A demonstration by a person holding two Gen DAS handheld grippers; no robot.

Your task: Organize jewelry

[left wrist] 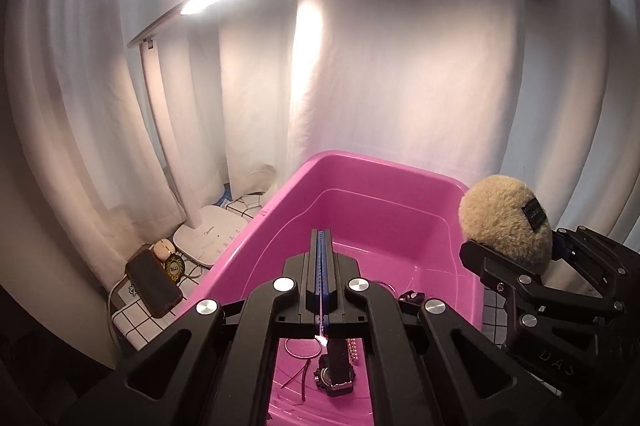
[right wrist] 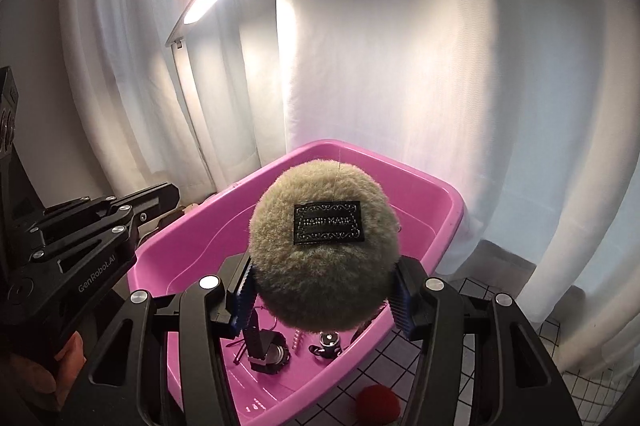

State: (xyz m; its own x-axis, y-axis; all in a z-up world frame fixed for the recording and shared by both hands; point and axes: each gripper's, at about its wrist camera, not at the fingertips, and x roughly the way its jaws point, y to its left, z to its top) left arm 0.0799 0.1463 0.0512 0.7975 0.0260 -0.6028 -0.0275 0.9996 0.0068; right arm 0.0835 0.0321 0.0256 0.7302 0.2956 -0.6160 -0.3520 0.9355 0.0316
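Observation:
My right gripper (right wrist: 324,292) is shut on a fluffy beige pom-pom (right wrist: 324,258) with a black label and holds it over the pink tub (right wrist: 440,222). The left wrist view shows the same pom-pom (left wrist: 506,222) at the tub's right rim. My left gripper (left wrist: 322,234) is shut above the pink tub (left wrist: 280,194), and nothing shows at its tips. In the tub's near end lie a black watch (left wrist: 334,370), a short pearl string (left wrist: 354,348), a thin wire hoop (left wrist: 304,346) and a dark clip (right wrist: 326,344). The watch (right wrist: 266,346) sits below my right fingers.
A lit white desk lamp (left wrist: 208,238) stands left of the tub, with a dark phone (left wrist: 154,284) and small trinkets beside it. White curtains hang close behind. A red pom-pom (right wrist: 378,404) lies on the grid-patterned cloth (right wrist: 460,306) by the tub's near corner.

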